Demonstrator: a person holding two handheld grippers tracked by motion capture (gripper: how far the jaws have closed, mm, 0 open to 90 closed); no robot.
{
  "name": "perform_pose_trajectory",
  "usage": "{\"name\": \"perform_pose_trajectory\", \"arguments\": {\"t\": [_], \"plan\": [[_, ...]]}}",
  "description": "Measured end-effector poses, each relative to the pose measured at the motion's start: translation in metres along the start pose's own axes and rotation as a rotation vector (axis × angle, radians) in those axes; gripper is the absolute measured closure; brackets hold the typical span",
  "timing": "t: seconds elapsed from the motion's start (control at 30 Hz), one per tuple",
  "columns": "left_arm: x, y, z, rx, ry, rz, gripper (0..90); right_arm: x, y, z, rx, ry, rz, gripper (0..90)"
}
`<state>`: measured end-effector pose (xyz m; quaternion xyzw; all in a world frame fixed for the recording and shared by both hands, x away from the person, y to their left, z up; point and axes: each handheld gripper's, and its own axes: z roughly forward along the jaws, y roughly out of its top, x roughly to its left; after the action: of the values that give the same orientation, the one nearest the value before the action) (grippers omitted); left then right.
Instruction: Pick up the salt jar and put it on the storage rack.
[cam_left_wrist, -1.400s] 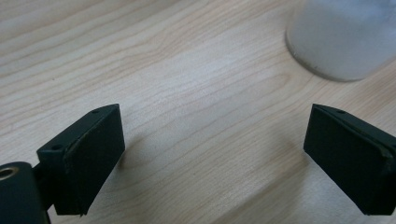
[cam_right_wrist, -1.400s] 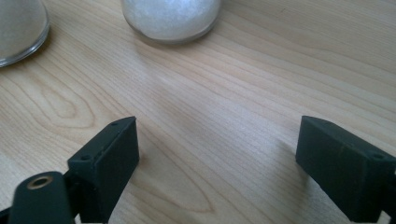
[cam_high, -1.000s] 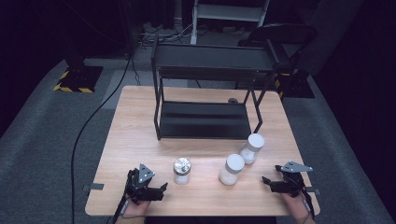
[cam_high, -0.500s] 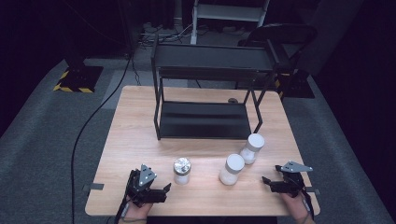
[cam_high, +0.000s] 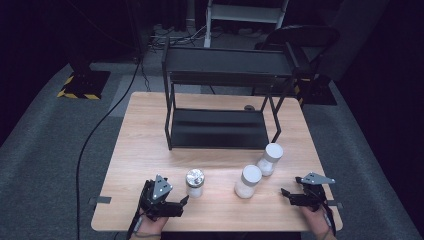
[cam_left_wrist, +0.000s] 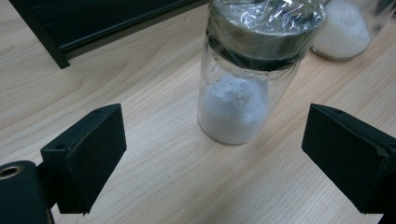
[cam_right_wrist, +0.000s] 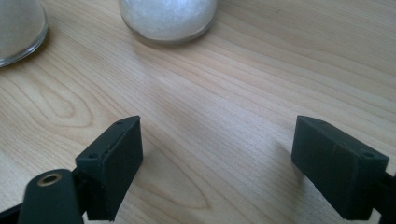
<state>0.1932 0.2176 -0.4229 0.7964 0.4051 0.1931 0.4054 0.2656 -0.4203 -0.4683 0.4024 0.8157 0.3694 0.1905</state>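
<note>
While both hands waited at the table's (cam_high: 150, 125) near edge, the left gripper (cam_high: 184, 202) had its jaws spread wide, aimed at the silver-lidded jar (cam_high: 195, 182) standing upright just ahead, untouched. Over on the right, the right gripper (cam_high: 285, 194) gaped open too, near two white-lidded jars (cam_high: 248, 181).

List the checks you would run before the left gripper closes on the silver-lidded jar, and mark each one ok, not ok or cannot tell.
1. Left gripper jaws open: ok.
2. Silver-lidded jar upright on the table: ok.
3. Jar between the jaws: not ok, it stands ahead of them.
4. White-lidded jars apart from it: ok.
5. Right gripper open, holding nothing: ok.
6. Lid tight: cannot tell.
</note>
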Motion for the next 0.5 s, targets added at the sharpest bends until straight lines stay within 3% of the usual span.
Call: {"name": "perform_pose_trajectory", "arguments": {"t": [0.5], "plan": [[0.0,0.008,0.013,-0.008,-0.035,0.015,6.0,0.002,0.0,0.0,-0.002,-0.011,-0.002,16.3]]}}
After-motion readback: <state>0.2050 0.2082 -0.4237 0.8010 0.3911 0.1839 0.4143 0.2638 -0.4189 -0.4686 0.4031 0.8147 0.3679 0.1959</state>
